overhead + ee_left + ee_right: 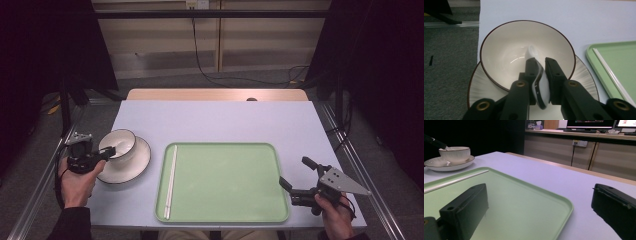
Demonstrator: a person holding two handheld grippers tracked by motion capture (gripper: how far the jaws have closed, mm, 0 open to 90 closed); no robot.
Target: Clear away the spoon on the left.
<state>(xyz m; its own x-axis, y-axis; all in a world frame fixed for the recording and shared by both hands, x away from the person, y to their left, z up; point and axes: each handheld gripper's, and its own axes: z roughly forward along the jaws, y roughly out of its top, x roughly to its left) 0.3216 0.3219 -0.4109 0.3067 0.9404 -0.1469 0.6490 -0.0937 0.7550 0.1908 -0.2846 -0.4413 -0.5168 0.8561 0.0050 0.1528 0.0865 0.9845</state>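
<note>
Table: pale blue top (225, 120), dark room behind.
Right gripper (300, 176): mine, jaws spread wide, nothing between them, hovering at the near right corner of the green tray (225, 180).
Chopsticks (171, 181): lying along the tray's left side.
Left gripper (540, 72): mine, pinching a white spoon (540, 87), its tip down in the bowl (506, 50).
Bowl: sitting on the saucer (135, 167), left of the tray.
Progress: I judge the spoon is not yet released; letting go is left.

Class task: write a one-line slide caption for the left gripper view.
Left tongs grip a white spoon over a bowl on a plate.
</note>
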